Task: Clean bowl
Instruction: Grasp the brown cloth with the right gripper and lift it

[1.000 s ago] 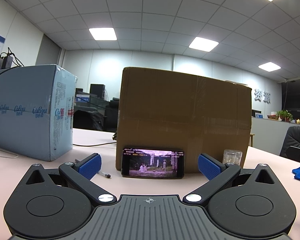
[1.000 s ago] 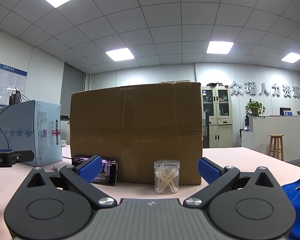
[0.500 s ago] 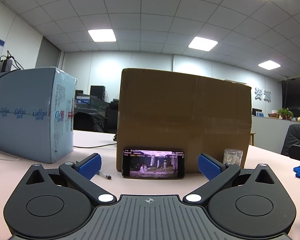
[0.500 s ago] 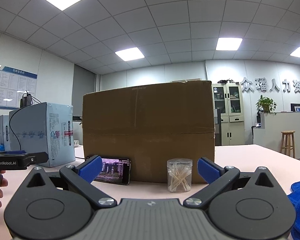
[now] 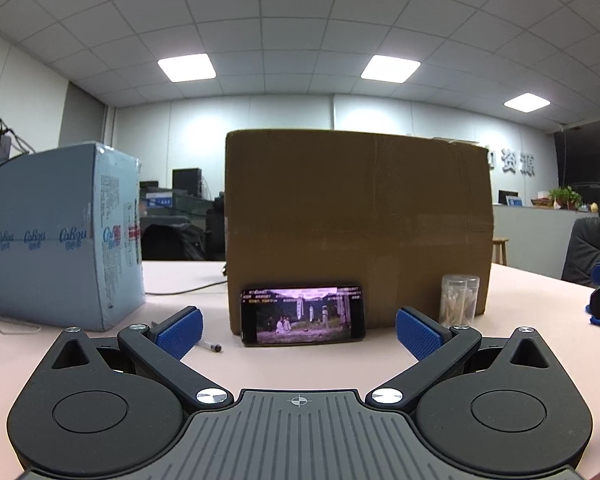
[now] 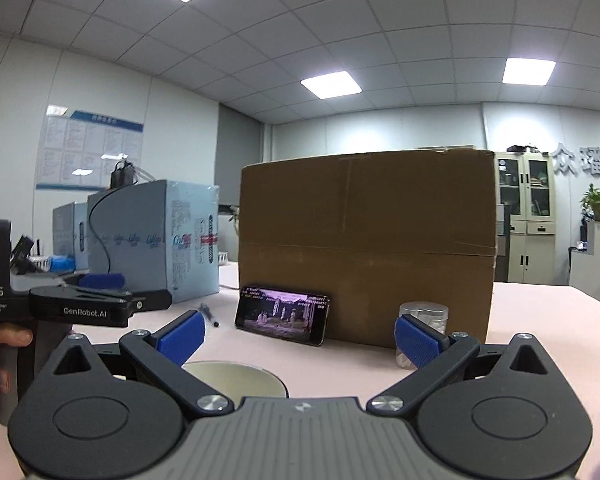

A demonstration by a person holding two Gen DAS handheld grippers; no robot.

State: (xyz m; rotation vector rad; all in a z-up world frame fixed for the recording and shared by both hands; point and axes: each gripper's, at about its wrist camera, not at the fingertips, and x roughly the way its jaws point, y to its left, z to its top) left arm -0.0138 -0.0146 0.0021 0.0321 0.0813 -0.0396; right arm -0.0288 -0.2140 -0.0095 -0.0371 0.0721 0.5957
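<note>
Bowl (image 6: 236,376) sits just under the right tool (image 6: 298,336), jaws wide and empty, so a blind dip could knock it aside.

Pink table (image 5: 188,276) seen in both views. Large brown cardboard box (image 5: 356,224) stood upright at centre. Phone (image 5: 302,315) leaned landscape against box front, video lit on screen. Clear jar of cotton swabs (image 5: 459,300) placed just beside box's right corner. Light blue carton (image 5: 56,236) set well left, cable draped over it. Pen (image 5: 208,345) laid on table between carton and phone.
</note>
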